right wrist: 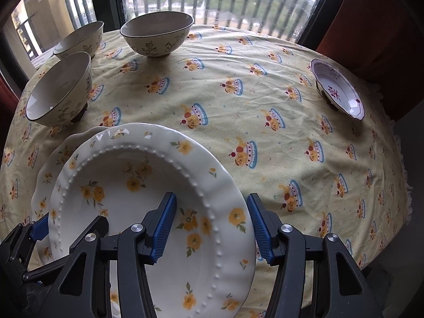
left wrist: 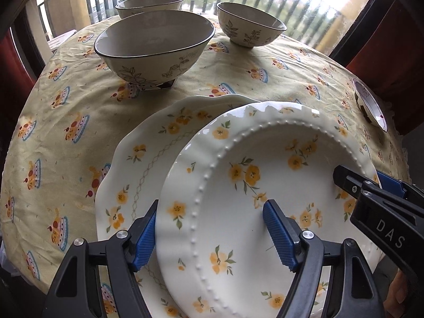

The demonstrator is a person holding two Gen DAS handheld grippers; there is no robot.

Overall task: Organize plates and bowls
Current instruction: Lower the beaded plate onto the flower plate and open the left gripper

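A white beaded-rim plate (left wrist: 228,241) (right wrist: 127,164) with yellow flowers hangs slightly tilted over a larger scalloped floral plate (left wrist: 148,153) (right wrist: 45,175) that lies on the tablecloth. My left gripper (left wrist: 212,206) straddles its left rim, one blue pad against the outer edge and the other over the well. My right gripper (right wrist: 211,197) straddles the opposite rim the same way and is shut on it. Three cream bowls with leaf prints (left wrist: 153,42) (left wrist: 149,4) (left wrist: 249,23) stand at the table's far side. A small white dish (right wrist: 336,90) sits far right.
A round table carries a yellow cloth (right wrist: 238,111) printed with cakes. Behind it are a window with railings and red chair backs (right wrist: 371,13). The cloth between the plates and the small dish is bare. The table edge drops off close to the right of the dish.
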